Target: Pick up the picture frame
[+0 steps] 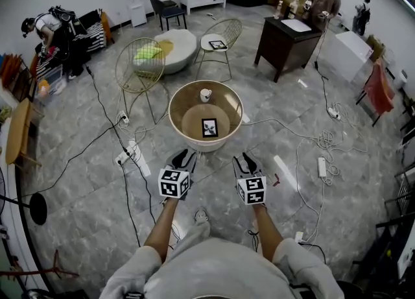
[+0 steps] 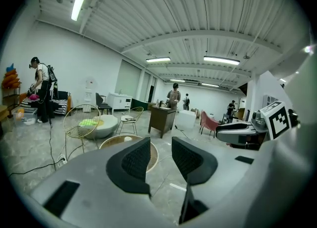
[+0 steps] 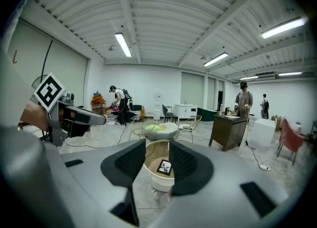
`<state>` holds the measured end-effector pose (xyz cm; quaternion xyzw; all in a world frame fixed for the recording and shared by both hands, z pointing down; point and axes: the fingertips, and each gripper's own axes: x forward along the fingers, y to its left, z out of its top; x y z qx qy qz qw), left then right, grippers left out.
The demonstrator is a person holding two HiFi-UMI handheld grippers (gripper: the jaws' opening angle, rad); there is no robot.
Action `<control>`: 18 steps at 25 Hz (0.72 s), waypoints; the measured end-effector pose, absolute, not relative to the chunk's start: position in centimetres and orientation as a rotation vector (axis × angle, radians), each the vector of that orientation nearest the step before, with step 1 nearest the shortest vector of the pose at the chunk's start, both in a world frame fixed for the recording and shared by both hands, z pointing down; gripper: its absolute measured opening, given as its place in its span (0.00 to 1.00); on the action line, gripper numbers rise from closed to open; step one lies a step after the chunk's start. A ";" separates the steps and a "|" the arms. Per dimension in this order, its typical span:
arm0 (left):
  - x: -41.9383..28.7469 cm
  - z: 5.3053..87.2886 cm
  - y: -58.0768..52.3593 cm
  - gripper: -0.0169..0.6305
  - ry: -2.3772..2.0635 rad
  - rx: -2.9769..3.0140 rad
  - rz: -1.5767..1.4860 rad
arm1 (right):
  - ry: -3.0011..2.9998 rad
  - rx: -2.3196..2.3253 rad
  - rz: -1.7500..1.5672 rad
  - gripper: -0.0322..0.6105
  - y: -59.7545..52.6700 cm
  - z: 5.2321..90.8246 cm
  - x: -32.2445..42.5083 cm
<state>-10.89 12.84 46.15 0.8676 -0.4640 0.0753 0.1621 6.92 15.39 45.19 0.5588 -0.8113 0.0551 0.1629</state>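
Left claw [image 1: 183,157]: held low in front of the person, short of the round counter [image 1: 171,113]; its jaws are spread with a clear gap, and only floor [image 1: 97,181] shows between them.
Right claw [image 1: 244,159]: level with the left one and near it; jaws spread likewise, gripping nothing. In the right gripper view the picture frame shows through the gap, well beyond the tips.
Picture frame [image 1: 209,127]: lies flat on the counter's inner surface, on the side nearer the person, apart from both claws.
Cup [image 1: 205,95]: white, standing on the far side of the same counter, apart from the frame.
Surroundings: two wire chairs [image 1: 139,64] stand beyond the counter, and cables [image 1: 123,155] trail over the floor.
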 end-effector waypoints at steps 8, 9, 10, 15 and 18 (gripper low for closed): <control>-12.1 46.1 6.0 0.23 -1.276 2.497 0.206 | -2.281 1.619 0.156 0.27 9.6 45.1 5.4; -12.2 46.1 5.3 0.23 -1.270 2.501 0.209 | -2.279 1.624 0.154 0.27 8.9 45.0 5.3; -12.2 46.2 4.6 0.23 -1.264 2.503 0.211 | -2.276 1.631 0.154 0.27 8.4 44.9 5.2; -12.6 46.5 2.2 0.23 -1.237 2.510 0.218 | -2.251 1.658 0.162 0.26 6.2 45.0 4.8; -12.7 46.7 1.2 0.23 -1.223 2.512 0.221 | -2.234 1.665 0.171 0.25 5.5 45.4 4.7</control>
